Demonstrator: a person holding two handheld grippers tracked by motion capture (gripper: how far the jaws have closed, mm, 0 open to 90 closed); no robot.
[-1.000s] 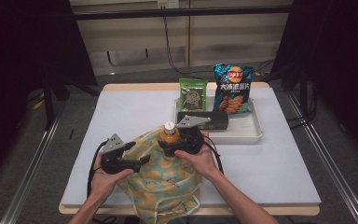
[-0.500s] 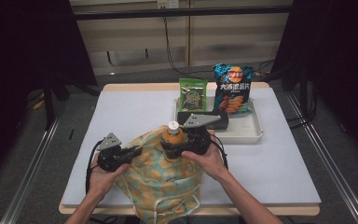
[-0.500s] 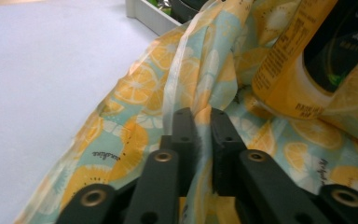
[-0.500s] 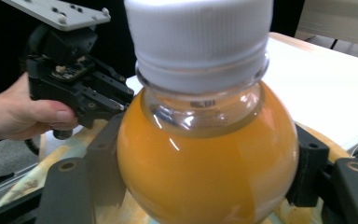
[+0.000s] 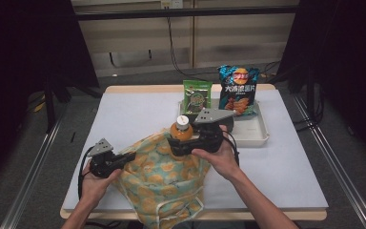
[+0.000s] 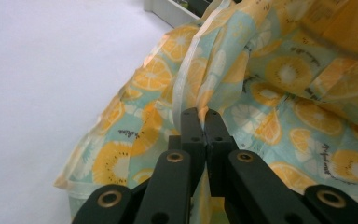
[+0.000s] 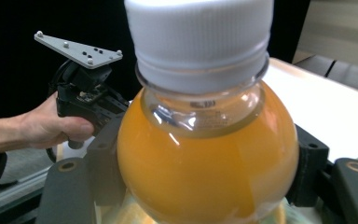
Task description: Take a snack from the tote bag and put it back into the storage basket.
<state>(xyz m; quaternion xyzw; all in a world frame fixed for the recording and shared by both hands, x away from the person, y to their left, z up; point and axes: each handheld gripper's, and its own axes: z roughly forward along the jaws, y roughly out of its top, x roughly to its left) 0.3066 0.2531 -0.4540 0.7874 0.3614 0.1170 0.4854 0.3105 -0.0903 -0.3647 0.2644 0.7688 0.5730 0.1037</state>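
The left gripper (image 6: 199, 116) has just clamped shut on the bag (image 5: 164, 179) edge at lower centre, while the right gripper (image 5: 183, 145) lifts the bottle (image 5: 181, 131) clear, gripped; bag is likely pinned for unpacking.

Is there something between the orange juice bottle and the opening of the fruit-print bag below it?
Nothing visible does. The right claw holds the orange juice bottle directly above the fruit-print bag, while the left claw pinches the bag's edge. The opening itself is not clearly seen.
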